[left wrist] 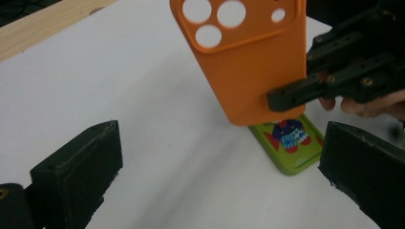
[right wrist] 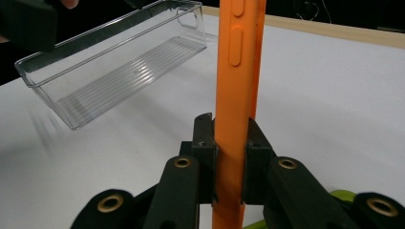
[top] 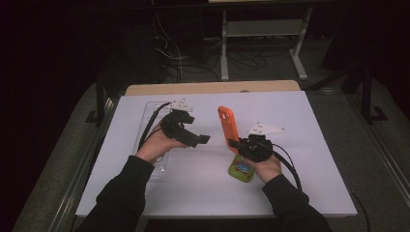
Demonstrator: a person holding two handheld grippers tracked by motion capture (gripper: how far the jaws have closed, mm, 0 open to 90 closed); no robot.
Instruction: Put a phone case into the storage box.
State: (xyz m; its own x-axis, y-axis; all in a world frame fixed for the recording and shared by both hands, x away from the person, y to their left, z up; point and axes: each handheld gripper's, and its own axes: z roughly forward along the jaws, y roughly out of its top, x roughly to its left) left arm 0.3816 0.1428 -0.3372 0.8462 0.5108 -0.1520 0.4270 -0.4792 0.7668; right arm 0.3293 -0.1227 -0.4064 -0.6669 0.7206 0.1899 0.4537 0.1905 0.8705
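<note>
My right tongs (right wrist: 231,157) are clamped on the lower end of the orange soft-plastic phone case with round camera cut-outs (top: 226,126), which I hold upright above the white table (top: 309,159), apart from its surface. My left tongs (top: 196,138) stand apart with nothing between the pads, raised to the left of the case and aimed at it. A second, green phone case with a cartoon print (left wrist: 292,147) lies flat on the table just below the orange one. A clear rectangular plastic tray (right wrist: 119,62) rests on the far left of the table.

Risks, as I judge them:
- The grip covers only a narrow strip of one end. The case is flexible, so it may pivot or slide out if the left tongs push it sideways.
- If the orange case drops, it lands on the green case and shifts it.
- If I close the left tongs over the camera cut-outs, the pads may catch on thin edges and slip.
- The trailing cable (top: 290,164) may drag the green case.
</note>
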